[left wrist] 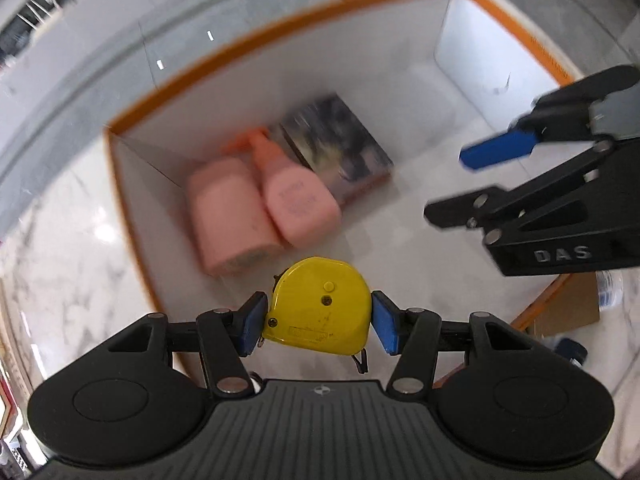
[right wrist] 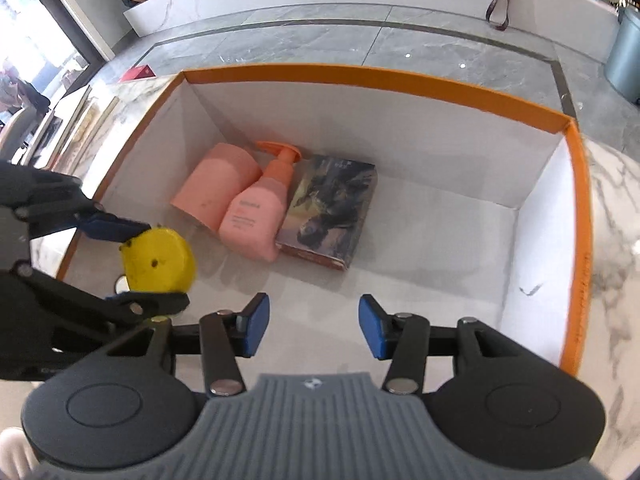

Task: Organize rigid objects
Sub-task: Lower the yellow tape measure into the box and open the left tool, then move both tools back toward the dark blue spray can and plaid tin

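My left gripper (left wrist: 319, 318) is shut on a yellow tape measure (left wrist: 318, 306) and holds it above the near left part of a white box with an orange rim (left wrist: 240, 36). The tape measure (right wrist: 158, 260) and the left gripper (right wrist: 134, 264) also show at the left of the right wrist view. My right gripper (right wrist: 314, 326) is open and empty over the box (right wrist: 380, 76); it also shows at the right of the left wrist view (left wrist: 460, 184). On the box floor lie a pink cup (right wrist: 214, 188), a pink pump bottle (right wrist: 258, 210) and a dark picture box (right wrist: 330, 208), side by side.
The box stands on a white marble top (right wrist: 616, 208). The right half of the box floor (right wrist: 440, 240) is bare. Beyond lie a grey floor (right wrist: 320, 40), a white ledge with clutter and a grey bin (right wrist: 626, 56).
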`<state>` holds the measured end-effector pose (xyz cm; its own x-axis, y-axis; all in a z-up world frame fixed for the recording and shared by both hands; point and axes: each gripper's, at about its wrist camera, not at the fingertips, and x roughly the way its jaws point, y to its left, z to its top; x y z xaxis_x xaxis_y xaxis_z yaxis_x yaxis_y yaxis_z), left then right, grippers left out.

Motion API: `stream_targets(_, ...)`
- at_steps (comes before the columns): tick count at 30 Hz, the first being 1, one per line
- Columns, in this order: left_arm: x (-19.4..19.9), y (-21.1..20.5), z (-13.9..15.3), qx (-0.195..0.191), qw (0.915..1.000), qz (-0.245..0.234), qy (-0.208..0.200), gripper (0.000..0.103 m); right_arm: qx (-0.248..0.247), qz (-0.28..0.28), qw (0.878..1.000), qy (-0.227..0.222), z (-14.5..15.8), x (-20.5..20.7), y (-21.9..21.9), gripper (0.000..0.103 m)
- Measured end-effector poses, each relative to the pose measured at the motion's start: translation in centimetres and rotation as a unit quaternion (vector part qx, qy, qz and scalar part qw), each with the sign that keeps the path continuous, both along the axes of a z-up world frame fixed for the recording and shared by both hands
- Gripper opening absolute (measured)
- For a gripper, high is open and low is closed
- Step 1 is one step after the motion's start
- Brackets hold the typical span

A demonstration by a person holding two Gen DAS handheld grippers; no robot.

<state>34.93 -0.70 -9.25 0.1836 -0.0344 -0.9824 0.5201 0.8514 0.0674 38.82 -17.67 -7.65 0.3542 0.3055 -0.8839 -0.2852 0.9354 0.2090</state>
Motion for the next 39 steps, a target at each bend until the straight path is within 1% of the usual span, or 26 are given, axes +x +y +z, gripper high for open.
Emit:
stream_targets(2,0.5,-0.8,-0.8,0.032,0.9994,-0.002,0.010,0.064,0.005,-0.010,1.000,-0.003,0.2,-0.1,-0.6,0.051)
stream_targets(5,0.9,-1.8,-2.3,0.088,0.9961,-0.011,0.007,0.064,0.023,-0.019,1.000,-0.004,0.6,-0.9,-1.3,0.051)
stream_targets(9,1.3,-2.7,-4.2,0.129,0.9915,-0.012,0.015,0.064,0.036,-0.017,0.999,-0.006,0.7,-1.7,-1.5,0.051)
stream_targets(14,0.9,-2.4,-5.7,0.151,0.9885,-0.004,0.008,0.065,0.043,-0.014,0.999,-0.009,0.8,-2.3,-1.9,0.052)
stream_targets(15,0.8,-2.3,-5.8,0.152,0.9884,-0.007,0.004,0.068,0.042,-0.016,0.999,-0.010,0.9,-2.4,-1.9,0.053)
stream_targets(18,0.6,-2.0,-5.9,0.148,0.9889,-0.003,0.002,0.069,0.035,-0.020,0.999,-0.013,0.8,-2.5,-2.1,0.055)
stream_targets(20,0.3,-1.8,-5.7,0.142,0.9899,-0.003,0.002,0.072,0.036,-0.022,0.999,-0.014,0.8,-2.7,-2.3,0.055)
stream_targets(22,-0.1,-1.6,-5.3,0.130,0.9915,-0.007,0.001,0.078,0.038,-0.023,0.999,-0.013,0.9,-2.8,-2.4,0.055)
stream_targets(25,-0.6,-0.9,-4.3,0.110,0.9939,-0.002,-0.012,0.079,0.036,-0.025,0.999,-0.014,1.2,-3.1,-2.6,0.058)
stream_targets(28,-1.8,-0.2,-2.3,0.076,0.9959,0.005,-0.048,0.078,0.040,-0.031,0.998,-0.021,2.0,-3.8,-2.9,0.059)
stream_targets(30,-3.2,0.5,-0.1,0.036,0.9955,0.012,-0.086,0.077,0.049,-0.034,0.998,-0.030,3.0,-4.5,-3.1,0.059)
stream_targets(31,-4.2,0.7,1.1,0.016,0.9940,0.017,-0.107,0.075,0.052,-0.035,0.997,-0.036,3.5,-4.9,-3.2,0.059)
stream_targets(33,-5.3,0.0,3.3,-0.017,0.9886,0.023,-0.148,0.074,0.056,-0.042,0.996,-0.050,4.6,-6.0,-3.5,0.059)
stream_targets(35,-7.2,-0.4,5.5,-0.052,0.9818,0.029,-0.180,0.074,0.060,-0.050,0.995,-0.063,5.7,-7.4,-4.0,0.059)
stream_targets(36,-8.5,-0.5,6.4,-0.075,0.9780,0.034,-0.192,0.074,0.063,-0.056,0.994,-0.071,6.3,-8.2,-4.3,0.060)
stream_targets(37,-8.8,-0.3,7.0,-0.095,0.9748,0.039,-0.198,0.073,0.066,-0.061,0.993,-0.079,6.8,-9.1,-4.7,0.060)
stream_targets(39,-10.6,0.1,8.5,-0.141,0.9663,0.052,-0.209,0.071,0.073,-0.077,0.990,-0.091,7.6,-10.9,-5.4,0.060)
